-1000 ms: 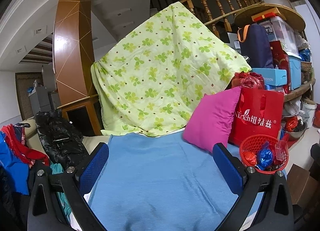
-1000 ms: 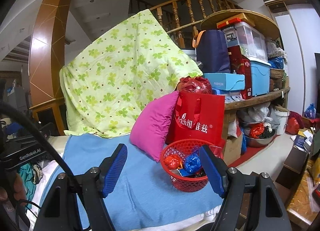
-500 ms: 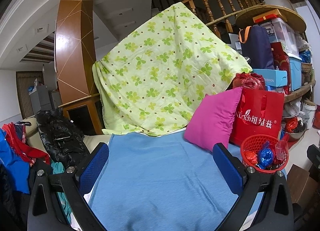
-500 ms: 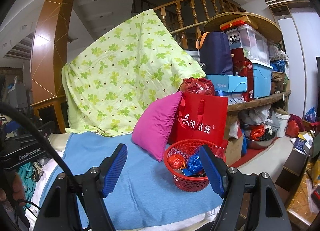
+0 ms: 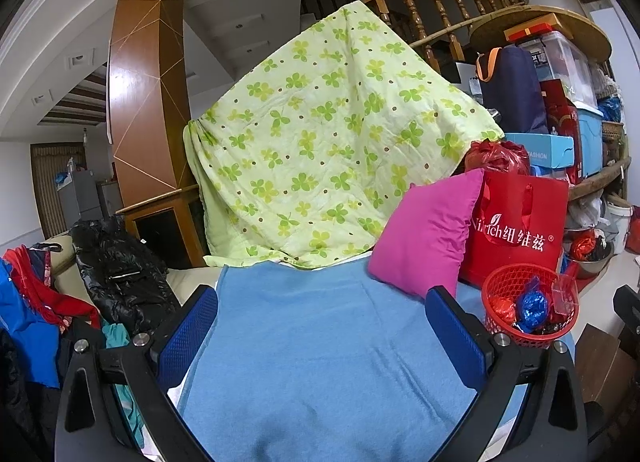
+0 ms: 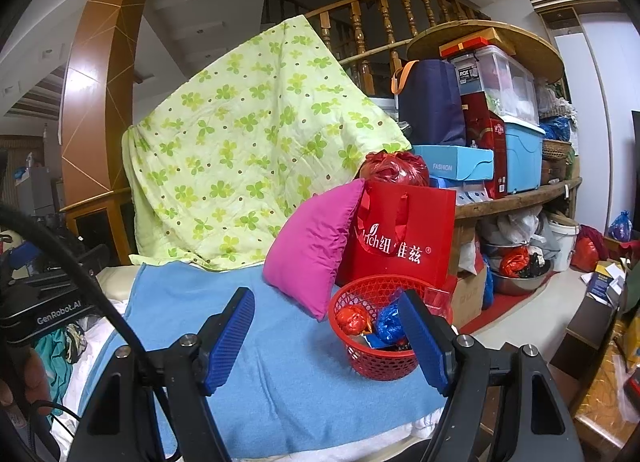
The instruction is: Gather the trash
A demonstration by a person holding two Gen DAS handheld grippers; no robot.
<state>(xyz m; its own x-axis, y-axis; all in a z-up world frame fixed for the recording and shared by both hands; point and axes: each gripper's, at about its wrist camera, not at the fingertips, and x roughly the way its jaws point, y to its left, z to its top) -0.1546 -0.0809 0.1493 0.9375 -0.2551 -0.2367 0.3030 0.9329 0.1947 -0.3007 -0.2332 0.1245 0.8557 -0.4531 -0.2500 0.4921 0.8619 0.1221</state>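
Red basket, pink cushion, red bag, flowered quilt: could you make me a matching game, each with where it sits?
1. red basket
2. pink cushion
3. red bag
4. flowered quilt

a. draped high behind the blue blanket
b. leaning against the red bag
c. at the blanket's right edge, holding wrappers
d. upright behind the basket

Pairs: 1-c, 2-b, 3-d, 4-a

A round red plastic mesh basket [image 6: 380,326] stands upright at the blue blanket's right edge, holding crumpled red [image 6: 352,319] and blue foil wrappers [image 6: 387,322].
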